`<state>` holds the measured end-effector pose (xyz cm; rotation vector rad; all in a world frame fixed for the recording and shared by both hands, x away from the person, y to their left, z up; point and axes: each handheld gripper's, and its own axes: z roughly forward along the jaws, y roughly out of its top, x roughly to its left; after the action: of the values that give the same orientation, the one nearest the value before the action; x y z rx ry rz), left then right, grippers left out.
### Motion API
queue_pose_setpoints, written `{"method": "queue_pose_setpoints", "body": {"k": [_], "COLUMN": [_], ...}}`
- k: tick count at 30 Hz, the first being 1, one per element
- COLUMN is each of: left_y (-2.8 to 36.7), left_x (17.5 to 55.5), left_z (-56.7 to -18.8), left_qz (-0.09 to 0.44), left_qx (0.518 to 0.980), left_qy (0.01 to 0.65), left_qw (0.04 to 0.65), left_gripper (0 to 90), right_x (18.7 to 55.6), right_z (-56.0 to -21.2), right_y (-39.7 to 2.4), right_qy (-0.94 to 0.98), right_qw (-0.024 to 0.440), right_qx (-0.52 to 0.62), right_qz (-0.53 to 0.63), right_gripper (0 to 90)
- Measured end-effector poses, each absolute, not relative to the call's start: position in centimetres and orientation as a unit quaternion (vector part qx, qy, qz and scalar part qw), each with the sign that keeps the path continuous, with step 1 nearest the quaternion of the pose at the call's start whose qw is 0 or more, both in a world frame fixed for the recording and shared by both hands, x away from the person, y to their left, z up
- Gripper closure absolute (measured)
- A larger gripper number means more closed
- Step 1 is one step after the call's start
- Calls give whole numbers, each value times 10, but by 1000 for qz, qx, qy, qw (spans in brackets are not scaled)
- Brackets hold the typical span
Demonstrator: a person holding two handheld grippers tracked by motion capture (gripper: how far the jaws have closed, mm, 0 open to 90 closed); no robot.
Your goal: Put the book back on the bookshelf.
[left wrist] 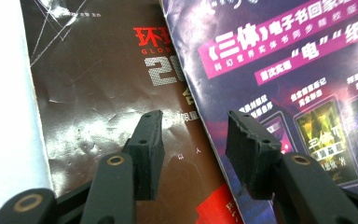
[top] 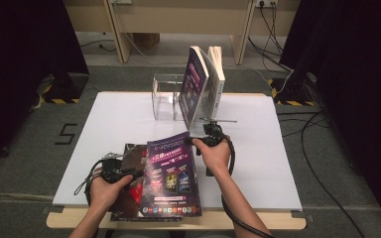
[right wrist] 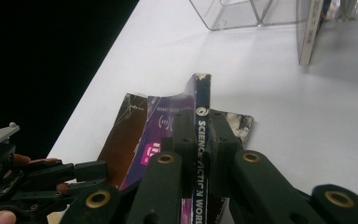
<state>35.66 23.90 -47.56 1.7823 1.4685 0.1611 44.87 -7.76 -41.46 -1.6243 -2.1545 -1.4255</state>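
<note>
A purple magazine [top: 171, 173] lies on top of a dark brown one [top: 130, 151] at the front of the white table [top: 258, 148]. My right gripper [top: 191, 140] is shut on the purple magazine's spine [right wrist: 201, 93] near its far right corner, and that edge is raised off the stack. My left gripper [top: 129, 173] hovers open at the left of the stack. In the left gripper view its jaws [left wrist: 193, 123] stand apart over the seam between the brown cover [left wrist: 102, 84] and the purple cover [left wrist: 298, 70], gripping nothing.
A clear plastic holder [top: 164, 96] stands at the table's back middle. Two magazines stand upright in it, a purple one [top: 196, 87] and a paler one [top: 218, 74]. Cables trail on the floor to the right; dark curtains flank both sides.
</note>
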Motion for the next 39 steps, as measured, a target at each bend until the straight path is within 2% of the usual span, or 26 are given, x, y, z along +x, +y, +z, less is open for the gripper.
{"method": "queue_pose_setpoints", "body": {"k": [39], "left_y": [243], "left_x": [356], "left_z": [-472], "left_qz": [69], "left_qx": [703], "left_qy": [580], "left_qw": [405], "left_gripper": [525], "right_x": [434], "right_z": [-356], "right_y": [-90], "right_qy": [-681], "right_qw": [-60], "right_qx": [-491], "right_qz": [-540], "right_gripper": [846]}}
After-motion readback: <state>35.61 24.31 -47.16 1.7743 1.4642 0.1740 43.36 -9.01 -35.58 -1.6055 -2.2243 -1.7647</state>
